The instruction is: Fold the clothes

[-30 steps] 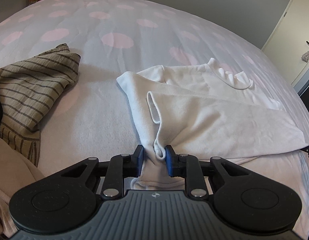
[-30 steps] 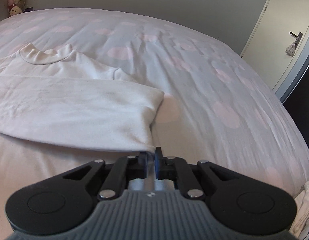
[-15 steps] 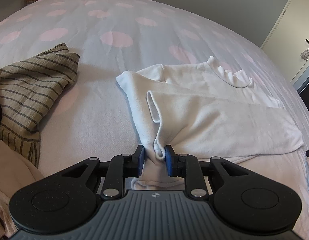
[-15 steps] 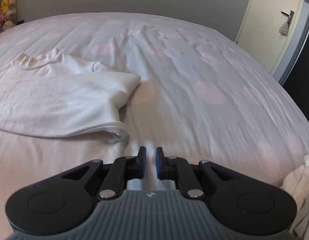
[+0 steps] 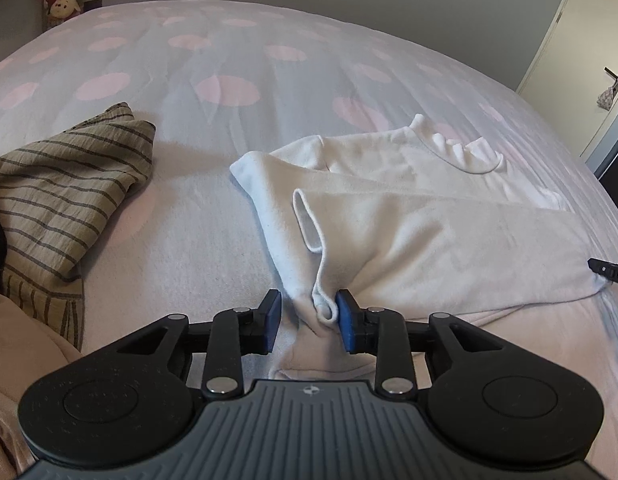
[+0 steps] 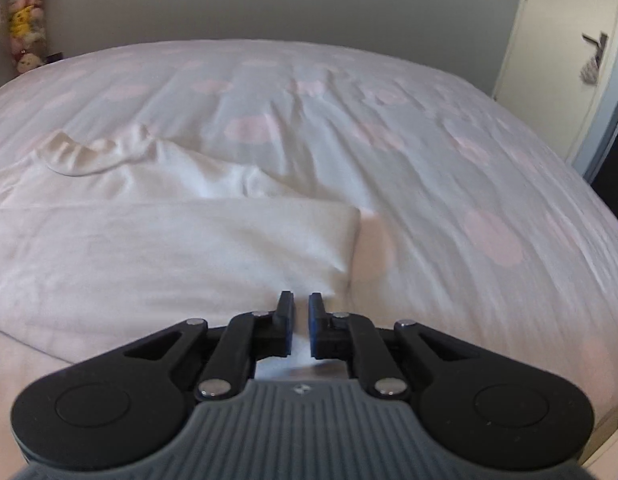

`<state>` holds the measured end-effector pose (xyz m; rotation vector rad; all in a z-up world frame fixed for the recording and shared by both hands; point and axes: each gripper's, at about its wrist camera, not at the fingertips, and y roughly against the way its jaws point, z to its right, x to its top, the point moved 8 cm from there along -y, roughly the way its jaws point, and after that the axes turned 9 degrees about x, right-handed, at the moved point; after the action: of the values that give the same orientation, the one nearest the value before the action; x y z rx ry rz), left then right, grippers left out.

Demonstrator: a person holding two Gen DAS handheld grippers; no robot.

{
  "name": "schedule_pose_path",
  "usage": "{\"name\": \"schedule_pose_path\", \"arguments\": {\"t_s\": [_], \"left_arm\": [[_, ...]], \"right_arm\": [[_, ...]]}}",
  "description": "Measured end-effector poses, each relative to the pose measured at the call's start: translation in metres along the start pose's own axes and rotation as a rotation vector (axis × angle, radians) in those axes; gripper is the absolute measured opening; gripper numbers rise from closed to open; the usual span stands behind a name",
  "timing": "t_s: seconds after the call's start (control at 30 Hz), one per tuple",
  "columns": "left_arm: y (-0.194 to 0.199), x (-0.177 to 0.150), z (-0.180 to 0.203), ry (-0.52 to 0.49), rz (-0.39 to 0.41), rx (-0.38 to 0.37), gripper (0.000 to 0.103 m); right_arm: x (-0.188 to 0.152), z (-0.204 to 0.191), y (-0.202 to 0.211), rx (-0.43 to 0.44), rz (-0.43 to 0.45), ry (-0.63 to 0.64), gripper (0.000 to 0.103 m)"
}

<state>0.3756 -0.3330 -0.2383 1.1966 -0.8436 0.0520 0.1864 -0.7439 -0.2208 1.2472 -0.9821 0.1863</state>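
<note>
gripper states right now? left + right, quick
Left gripper: open, jaws apart around a bunched fold of the white sweater, not clamping it.
Right gripper: narrow gap between the fingers, nothing in it, over the sweater's edge.

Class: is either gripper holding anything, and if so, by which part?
Nothing is gripped. The left gripper has its jaws open around a bunched edge of the white top. The right gripper is slightly open over the top's corner.
</note>
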Motion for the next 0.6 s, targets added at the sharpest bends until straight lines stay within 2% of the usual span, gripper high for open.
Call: {"name": "schedule_pose_path", "arguments": {"t_s": [0.03, 0.1, 0.2, 0.3, 0.47, 0.53, 0.57, 0.6], "left_arm": [[-0.001, -0.001, -0.001, -0.001, -0.004, 0.0, 0.027], [-0.001, 0.0, -0.002, 0.012, -0.01, -0.005, 0.027], [-0.001, 0.0, -0.001, 0.007, -0.008, -0.002, 0.027], [0.0, -0.001, 0.0, -0.001, -0.006, 0.007, 0.027], [-0.001, -0.001, -0.002, 0.013, -0.008, 0.002, 0.028], [0.003, -0.002, -0.001, 0.008, -0.003, 0.022, 0.03], [0.006, -0.004, 0.0, 0.003, 0.0, 0.039, 0.033], [0.011, -0.007, 0.0, 0.0, 0.004, 0.063, 0.036]], "right_arm": [[-0.001, 0.008, 0.0, -0.024, 0.0, -0.023, 0.001], [-0.002, 0.025, 0.0, -0.073, -0.001, -0.068, 0.007], [-0.001, 0.046, 0.012, -0.041, 0.028, -0.16, 0.007], [0.001, 0.044, 0.027, -0.018, 0.065, -0.119, 0.009], [-0.01, 0.032, 0.046, 0.034, 0.055, -0.105, 0.009], [-0.021, 0.028, 0.058, 0.054, 0.035, -0.106, 0.01], [-0.029, 0.026, 0.065, 0.066, 0.022, -0.105, 0.014], [-0.037, 0.023, 0.073, 0.077, 0.009, -0.104, 0.024]]}}
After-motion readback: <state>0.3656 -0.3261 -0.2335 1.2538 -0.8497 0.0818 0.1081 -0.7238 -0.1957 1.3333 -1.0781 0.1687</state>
